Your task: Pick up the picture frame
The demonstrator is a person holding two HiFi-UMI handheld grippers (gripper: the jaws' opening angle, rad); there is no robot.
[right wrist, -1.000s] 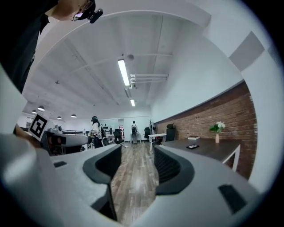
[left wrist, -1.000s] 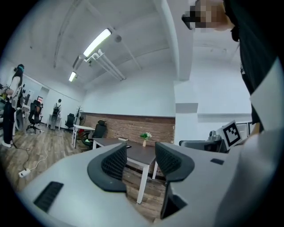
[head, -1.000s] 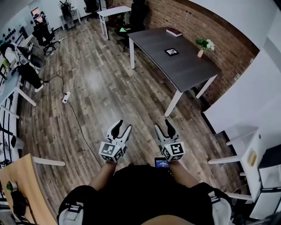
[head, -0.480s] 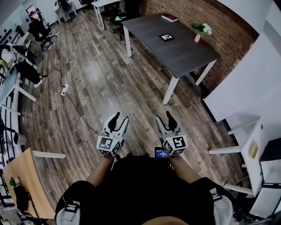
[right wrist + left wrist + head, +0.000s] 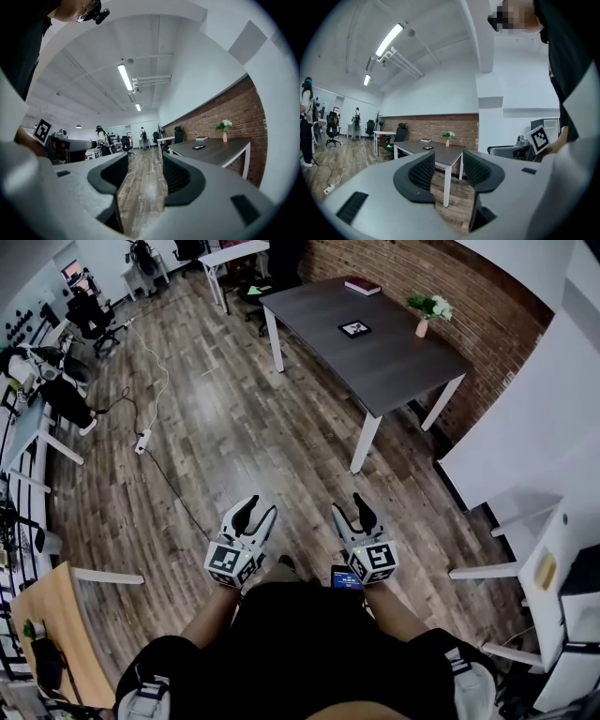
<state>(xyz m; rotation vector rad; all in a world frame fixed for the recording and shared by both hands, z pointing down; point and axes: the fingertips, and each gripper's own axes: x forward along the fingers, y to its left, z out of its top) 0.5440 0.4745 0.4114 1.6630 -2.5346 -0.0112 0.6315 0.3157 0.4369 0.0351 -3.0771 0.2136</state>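
Observation:
The picture frame [image 5: 354, 329] is small and dark and lies flat on a grey table [image 5: 394, 367] far ahead by the brick wall. It also shows as a thin dark slab in the left gripper view [image 5: 427, 148] and in the right gripper view [image 5: 198, 147]. My left gripper [image 5: 256, 514] and right gripper [image 5: 353, 510] are held level in front of the person's body, over the wood floor, well short of the table. Both stand open with nothing between the jaws. In the left gripper view [image 5: 448, 165] the jaws frame the table; in the right gripper view [image 5: 145, 168] only floor shows between them.
On the table stand a vase of flowers [image 5: 427, 315] and a red book [image 5: 363, 285]. A white power cable and strip [image 5: 142, 442] trail across the floor at left. Desks and office chairs [image 5: 89, 315] line the far left; white furniture [image 5: 525, 559] stands at right.
The person has walked toward the table, which now shows nearer. Both grippers stay held out in front of the body and open.

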